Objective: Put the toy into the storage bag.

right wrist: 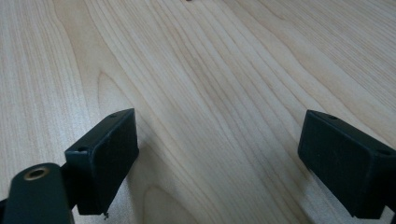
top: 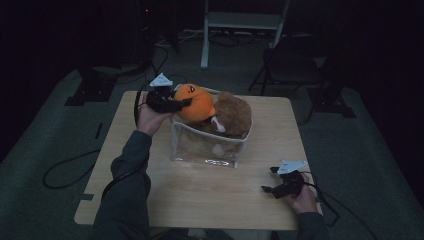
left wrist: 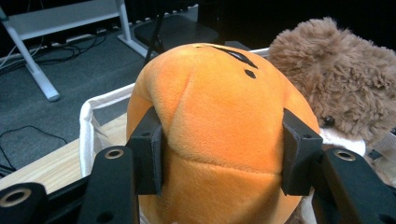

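An orange pumpkin plush (top: pixel 194 102) with a black face rests at the top left of a clear plastic bin (top: pixel 207 147) on the wooden table (top: pixel 190 195). My left gripper (top: pixel 180 104) is shut on the orange pumpkin plush (left wrist: pixel 219 135); its black pads (left wrist: pixel 148 151) press into both sides. A brown teddy bear (top: pixel 232 114) lies in the bin just right of the pumpkin, and its furry head (left wrist: pixel 336 70) fills the upper right of the left gripper view. My right gripper (top: pixel 272 179) rests near the table's front right, open, with only bare wood (right wrist: pixel 215 93) between its pads (right wrist: pixel 105 156).
The clear bin has a white-trimmed rim (left wrist: pixel 100 105). Beyond the table stand a white desk frame (top: pixel 240 22) and a dark folding chair (top: pixel 290 60) on grey carpet. Cables (top: pixel 65 172) trail on the floor at left.
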Available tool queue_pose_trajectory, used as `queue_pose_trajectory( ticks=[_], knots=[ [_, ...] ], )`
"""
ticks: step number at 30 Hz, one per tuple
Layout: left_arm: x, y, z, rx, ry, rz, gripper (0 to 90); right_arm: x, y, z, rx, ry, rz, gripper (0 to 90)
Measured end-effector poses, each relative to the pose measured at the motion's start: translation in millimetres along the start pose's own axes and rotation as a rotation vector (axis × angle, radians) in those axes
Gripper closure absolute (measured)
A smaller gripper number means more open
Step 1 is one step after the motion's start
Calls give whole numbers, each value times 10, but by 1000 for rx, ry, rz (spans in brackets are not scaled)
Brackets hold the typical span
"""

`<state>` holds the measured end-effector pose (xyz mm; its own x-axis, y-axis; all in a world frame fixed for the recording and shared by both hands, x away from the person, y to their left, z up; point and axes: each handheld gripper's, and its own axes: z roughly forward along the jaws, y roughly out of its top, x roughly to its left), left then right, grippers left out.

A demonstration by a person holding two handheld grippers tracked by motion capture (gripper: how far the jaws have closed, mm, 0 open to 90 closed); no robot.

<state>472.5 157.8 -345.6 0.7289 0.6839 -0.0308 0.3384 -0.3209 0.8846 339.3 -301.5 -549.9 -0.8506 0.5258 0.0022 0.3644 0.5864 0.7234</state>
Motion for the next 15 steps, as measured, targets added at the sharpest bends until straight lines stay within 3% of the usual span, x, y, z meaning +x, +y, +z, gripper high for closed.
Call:
queue_pose_trajectory(
  ticks=[15],
  knots=[
    [48,-61,74,35,20,-12,451,0,0,0,0,-1,1,115]
  ],
)
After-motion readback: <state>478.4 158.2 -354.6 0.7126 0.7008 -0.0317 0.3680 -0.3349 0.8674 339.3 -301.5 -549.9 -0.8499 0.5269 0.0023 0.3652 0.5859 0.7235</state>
